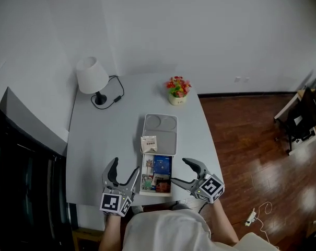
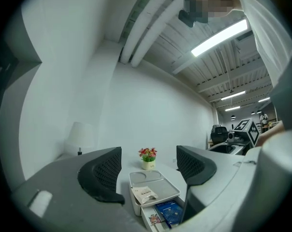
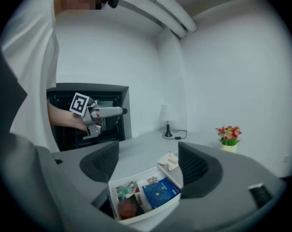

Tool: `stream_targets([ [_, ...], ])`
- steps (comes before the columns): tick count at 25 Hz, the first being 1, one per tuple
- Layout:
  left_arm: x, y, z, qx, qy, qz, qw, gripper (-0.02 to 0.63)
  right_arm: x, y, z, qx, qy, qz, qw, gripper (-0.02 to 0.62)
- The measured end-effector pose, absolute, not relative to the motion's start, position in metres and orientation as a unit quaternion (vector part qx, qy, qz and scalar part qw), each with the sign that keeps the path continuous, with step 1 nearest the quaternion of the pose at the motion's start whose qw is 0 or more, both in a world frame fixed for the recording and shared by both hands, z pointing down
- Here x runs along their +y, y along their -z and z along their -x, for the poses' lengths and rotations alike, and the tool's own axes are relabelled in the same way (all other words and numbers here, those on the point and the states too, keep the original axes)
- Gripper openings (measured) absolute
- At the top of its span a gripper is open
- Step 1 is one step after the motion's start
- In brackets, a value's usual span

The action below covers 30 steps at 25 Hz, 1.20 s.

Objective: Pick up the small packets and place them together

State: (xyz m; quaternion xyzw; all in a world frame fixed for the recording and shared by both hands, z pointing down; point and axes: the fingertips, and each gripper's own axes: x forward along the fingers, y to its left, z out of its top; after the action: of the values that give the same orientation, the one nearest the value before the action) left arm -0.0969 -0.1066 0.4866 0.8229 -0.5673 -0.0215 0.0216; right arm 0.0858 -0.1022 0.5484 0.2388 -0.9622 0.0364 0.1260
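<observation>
A white box [image 1: 165, 135] stands on the grey table, its drawer [image 1: 143, 178] pulled out toward me. Inside lie a blue packet [image 1: 162, 165] and several small colourful packets [image 1: 149, 181]. A beige packet [image 1: 149, 143] rests on the lid's near left corner. My left gripper [image 1: 125, 167] hovers just left of the drawer, open with nothing between its jaws. My right gripper [image 1: 179, 171] is open at the drawer's right side. In the left gripper view, the left gripper [image 2: 150, 187] frames the beige packet [image 2: 145, 194]. In the right gripper view, the right gripper [image 3: 146, 182] frames the blue packet [image 3: 160, 192].
A white lamp [image 1: 92, 77] with a black cable stands at the table's far left. A flower pot [image 1: 177, 90] sits at the far middle. A dark cabinet [image 1: 16, 182] flanks the table on the left. Wooden floor [image 1: 252, 140] lies to the right.
</observation>
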Motion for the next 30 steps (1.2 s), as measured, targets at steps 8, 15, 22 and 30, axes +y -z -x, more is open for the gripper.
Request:
stream_targets([
  [8,-0.099,-0.503,0.106,-0.575,0.011,-0.817,0.041,0.353,-0.074,-0.650,-0.050,-0.937,-0.096,-0.047,0.331,0.377],
  [15,-0.092,-0.505,0.118,-0.588,0.010,-0.807,0.045,0.353,-0.078,-0.729,-0.039,-0.854,-0.069,0.069,0.510,0.305],
  [22,-0.084,-0.505,0.130,-0.608,0.014,-0.792,0.048,0.353,-0.072,-0.771,-0.034,-0.792,-0.070,0.139,0.590,0.304],
  [30,-0.074,-0.504,0.151,-0.638,0.028,-0.768,0.054,0.347,-0.060,-0.798,-0.048,-0.729,-0.038,0.176,0.660,0.138],
])
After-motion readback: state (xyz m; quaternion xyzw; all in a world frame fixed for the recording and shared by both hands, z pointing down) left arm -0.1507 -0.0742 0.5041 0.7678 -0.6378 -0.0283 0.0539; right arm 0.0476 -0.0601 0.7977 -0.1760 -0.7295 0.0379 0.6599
